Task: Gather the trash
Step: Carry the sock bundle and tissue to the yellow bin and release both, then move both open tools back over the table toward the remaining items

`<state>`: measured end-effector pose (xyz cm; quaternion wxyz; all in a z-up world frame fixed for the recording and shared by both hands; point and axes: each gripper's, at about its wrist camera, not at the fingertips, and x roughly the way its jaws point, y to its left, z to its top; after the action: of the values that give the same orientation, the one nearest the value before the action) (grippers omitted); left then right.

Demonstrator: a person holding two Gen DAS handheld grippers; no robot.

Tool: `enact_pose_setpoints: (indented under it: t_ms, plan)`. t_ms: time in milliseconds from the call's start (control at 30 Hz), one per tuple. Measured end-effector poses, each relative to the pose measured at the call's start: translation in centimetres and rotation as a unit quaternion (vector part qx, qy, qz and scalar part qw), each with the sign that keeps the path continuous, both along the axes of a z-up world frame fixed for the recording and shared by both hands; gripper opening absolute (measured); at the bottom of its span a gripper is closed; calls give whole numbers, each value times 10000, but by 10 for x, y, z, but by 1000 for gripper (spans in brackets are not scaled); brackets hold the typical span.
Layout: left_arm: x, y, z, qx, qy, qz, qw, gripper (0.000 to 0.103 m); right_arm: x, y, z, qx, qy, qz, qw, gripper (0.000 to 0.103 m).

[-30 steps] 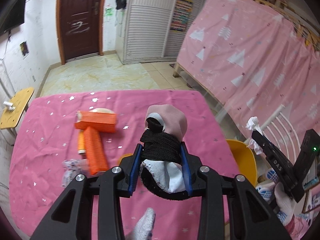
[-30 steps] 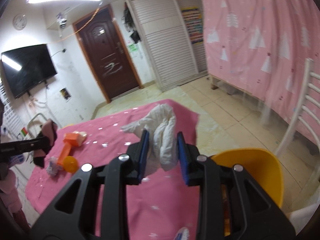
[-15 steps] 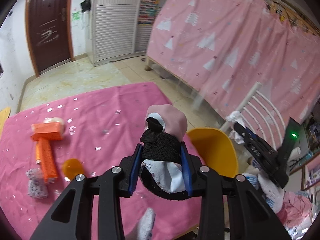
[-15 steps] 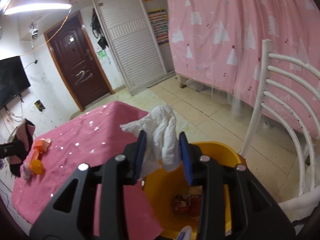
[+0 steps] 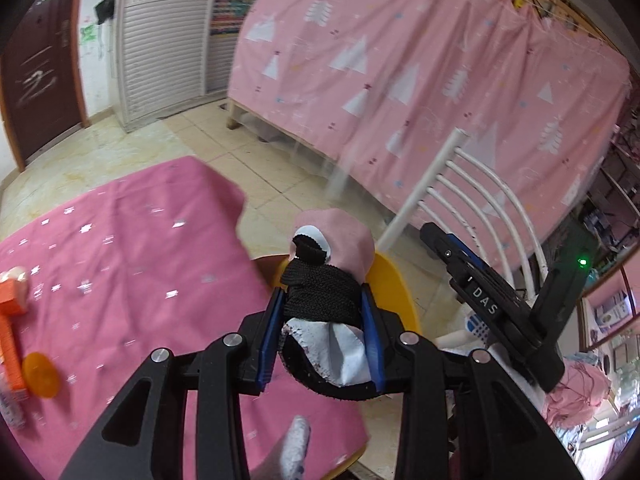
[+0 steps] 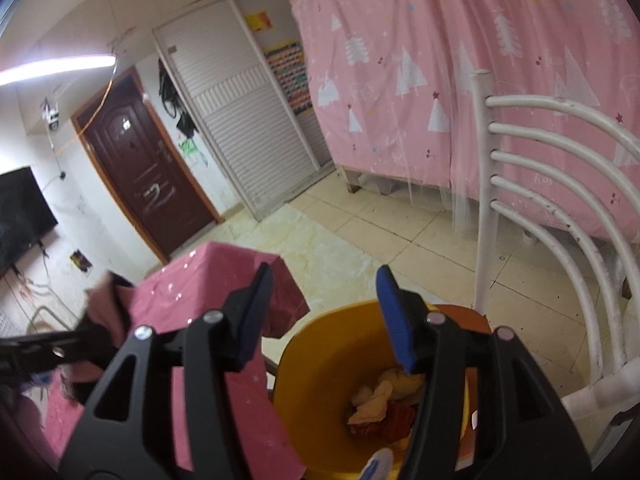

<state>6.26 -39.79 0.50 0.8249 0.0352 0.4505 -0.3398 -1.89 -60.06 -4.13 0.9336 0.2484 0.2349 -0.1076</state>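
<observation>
The left gripper (image 5: 324, 332) clamps a pink-and-black cloth bundle (image 5: 328, 280), long axis toward twelve o'clock. The right gripper (image 6: 326, 316), jaws just opened, holds nothing over the yellow bin (image 6: 320, 364).

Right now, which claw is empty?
The right claw: its blue pads stand apart with nothing between them, over the yellow bin, having just been opening. The left claw is clamped on a black-and-pink fabric bundle.
</observation>
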Motion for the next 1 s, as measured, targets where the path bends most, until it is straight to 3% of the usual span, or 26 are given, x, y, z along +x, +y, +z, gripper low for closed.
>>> enact_pose_setpoints:
  t_ms: [167, 333, 1000]
  plan:
    - [2, -33, -8, -48, 277, -154, 9995, 31, -7, -12, 2, 130, -143, -151, 9997, 52]
    - [3, -49, -5, -103, 228, -155, 9996, 54, -12, -25, 2, 261, -233, -245, 9991, 52]
    - [-6, -11, 11, -203, 143, 72, 9997, 57, -5, -6, 9, 146, -293, 58, 9994, 57]
